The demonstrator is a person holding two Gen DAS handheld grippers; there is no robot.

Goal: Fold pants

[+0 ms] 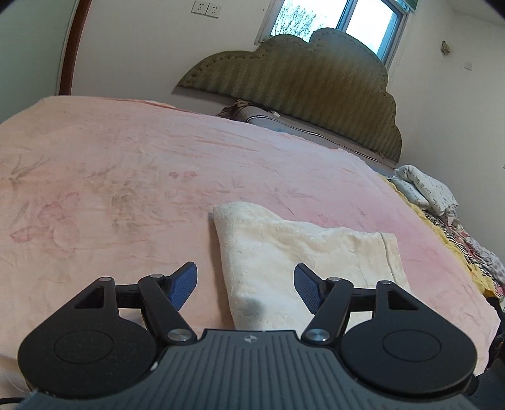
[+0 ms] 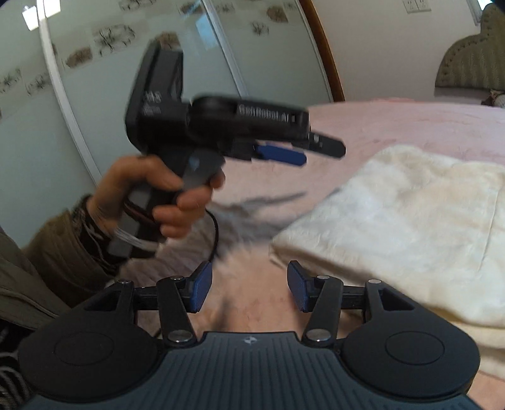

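The left gripper had its two blue-padded fingers spread wide with nothing pinched; the near corner of the folded cream pants lay below and ahead of the gap, and the pads did not press on the cloth. The pants lay as a thick, flat bundle on the pink blanket, just ahead of this gripper and reaching off to its right. Farther ahead, past the blanket's far edge, a quilted olive headboard stood against the wall, with a window above it and a pair of wall sockets up to the left. Far to the right, a heap of patterned bedding sat at the blanket's edge.

The right gripper also had its fingers apart, less widely, with only the pink blanket showing between them and nothing gripped. In the right wrist view the pants lay just ahead and to the right of this gripper, their near edge close beside the right-hand finger, though whether they touched could not be told. Ahead and to the left, blurred, the person's left hand clutched the handle of the left gripper, which hung above the blanket near the pants. An olive sleeve ran back from that hand, and frosted sliding doors stood behind.
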